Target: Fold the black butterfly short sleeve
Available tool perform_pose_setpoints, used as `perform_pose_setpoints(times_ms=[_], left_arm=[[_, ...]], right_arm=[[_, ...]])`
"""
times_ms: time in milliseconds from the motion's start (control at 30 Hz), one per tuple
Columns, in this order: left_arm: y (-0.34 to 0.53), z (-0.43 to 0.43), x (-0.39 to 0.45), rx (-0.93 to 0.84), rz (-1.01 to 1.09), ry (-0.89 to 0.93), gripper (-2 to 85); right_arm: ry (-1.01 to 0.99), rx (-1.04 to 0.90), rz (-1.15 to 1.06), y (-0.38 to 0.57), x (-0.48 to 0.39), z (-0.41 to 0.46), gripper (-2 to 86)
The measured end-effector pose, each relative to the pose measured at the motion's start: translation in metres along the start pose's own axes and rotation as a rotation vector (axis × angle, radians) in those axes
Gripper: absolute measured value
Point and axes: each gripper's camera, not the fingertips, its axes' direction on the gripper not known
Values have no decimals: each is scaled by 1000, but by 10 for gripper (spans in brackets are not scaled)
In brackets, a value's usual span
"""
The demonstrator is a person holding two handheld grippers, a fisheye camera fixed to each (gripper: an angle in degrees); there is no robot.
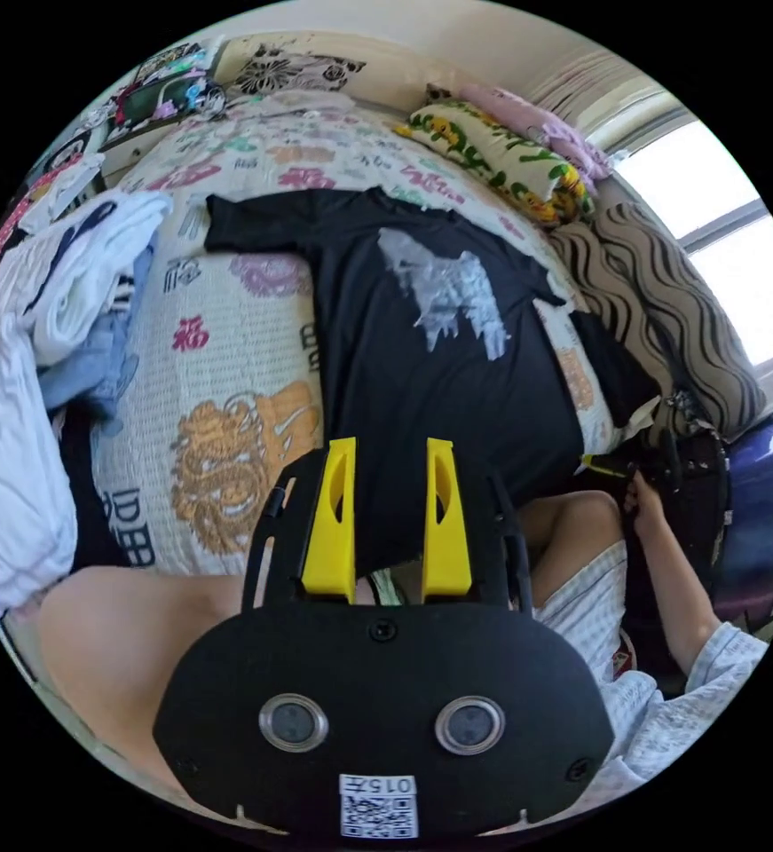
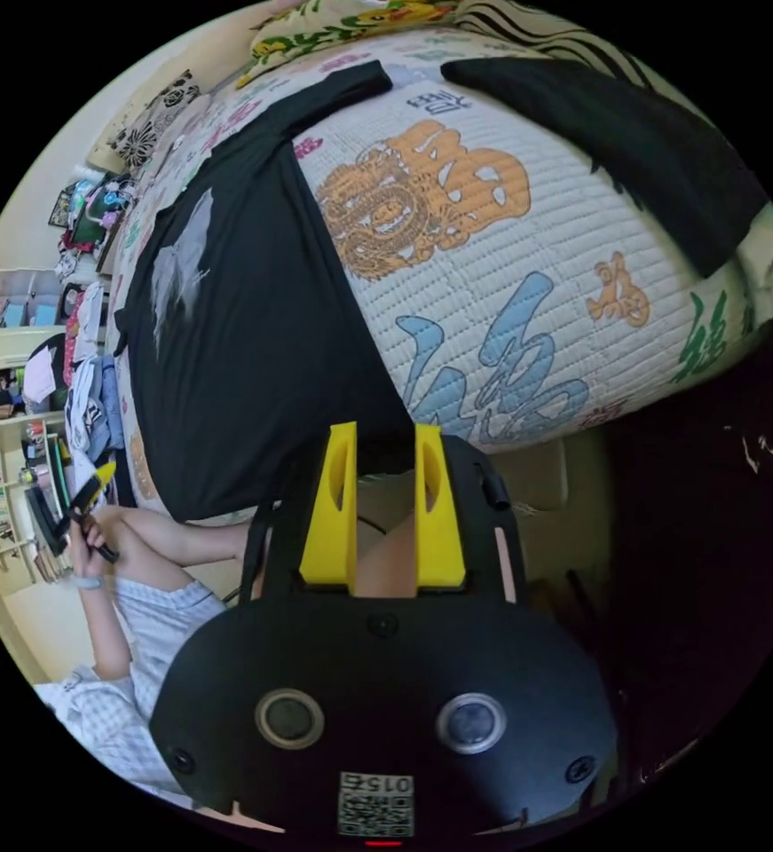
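Lying spread flat, print side up, on a quilted cream bedspread [image 1: 226, 355] patterned with coloured characters and an orange dragon: the black short-sleeve T-shirt with a silvery butterfly print [image 1: 444, 355], hem draped over the near edge of the bed, both sleeves stretched out to the sides. Seen again in the right gripper view, the same shirt [image 2: 244, 355] running along the bed towards the pillows. Hovering just off the hem in the left gripper view, the left gripper with yellow jaws on a black body [image 1: 390, 461]; jaws spread apart, nothing between them, black cloth showing through the gap. Held below the bed's edge near the shirt's corner in the right gripper view, the right gripper of the same yellow-and-black make [image 2: 384, 448]; jaws likewise parted, gripping nothing. Also visible at the left edge of the right gripper view: the left gripper, small and far off, in the person's hand [image 2: 84, 524]. Heaped on the bed beside the shirt, a pile of white and pale-blue clothes [image 1: 75, 293]. Resting by the far sleeve, a separate black folded garment [image 2: 617, 142]. Stacked at the head of the bed, a yellow-and-green floral pillow [image 1: 501, 160] and a brown wavy-striped cushion [image 1: 670, 311].
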Motion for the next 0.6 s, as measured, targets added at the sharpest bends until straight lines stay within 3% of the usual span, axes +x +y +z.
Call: perform_pose_setpoints(times_ms=[233,433,600], left_arm=[[14,64,26,-253,-36,-88,118],[9,76,88,-252,110,-296,121],[-1,75,103,-262,46,-257,112]], right_arm=[[-15,-87,12,-32,48,18,92],[-23,-115,-70,-37,78,24,11],[31,-72,-79,-36,99,27,1]])
